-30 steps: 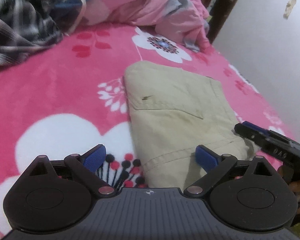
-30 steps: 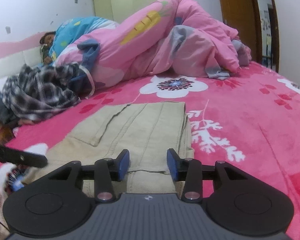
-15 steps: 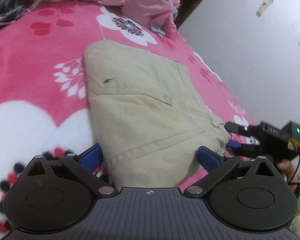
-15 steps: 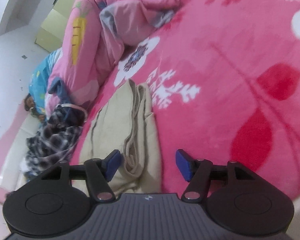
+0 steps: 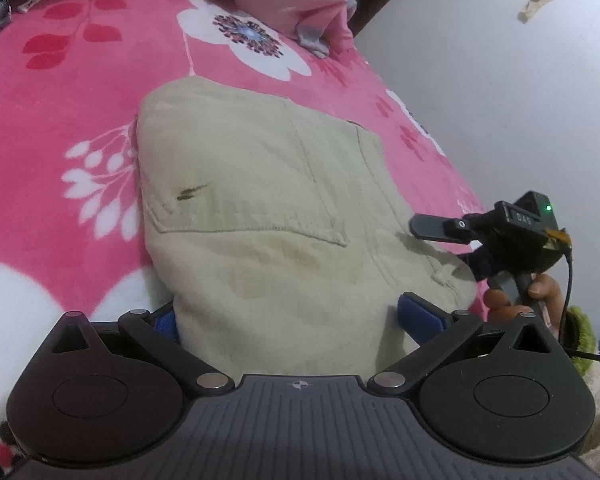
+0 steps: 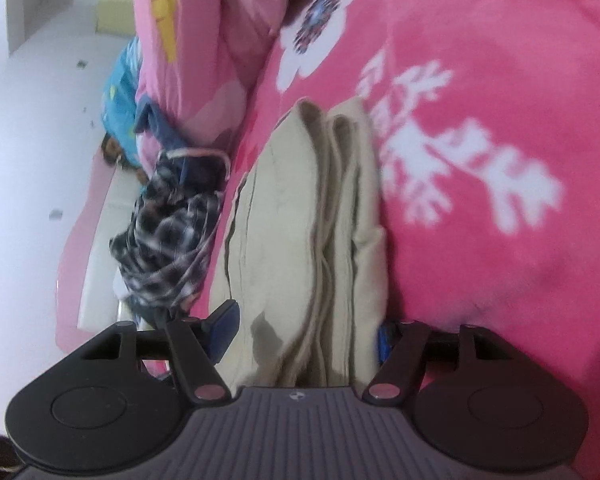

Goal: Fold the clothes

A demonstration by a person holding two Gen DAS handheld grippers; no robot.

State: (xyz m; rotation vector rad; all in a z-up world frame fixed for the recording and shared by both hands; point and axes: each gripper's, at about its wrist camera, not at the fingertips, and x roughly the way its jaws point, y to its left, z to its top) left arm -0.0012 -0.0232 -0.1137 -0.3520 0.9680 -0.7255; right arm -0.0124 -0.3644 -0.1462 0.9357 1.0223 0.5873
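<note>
Left claw (image 5: 292,322) spread wide, folded beige trousers (image 5: 260,208) between its pads, not pinched. Right claw (image 6: 304,336) also wide, straddling the stacked fold edges at the trousers' side. Trousers lie on pink floral bed (image 5: 60,120), plaid garment (image 6: 168,240) beyond

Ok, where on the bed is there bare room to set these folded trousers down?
Bare blanket lies left of the khaki trousers, up to the plaid garment. A narrower bare strip runs between the trousers and the white wall. The head end is crowded by the pink quilt.
</note>
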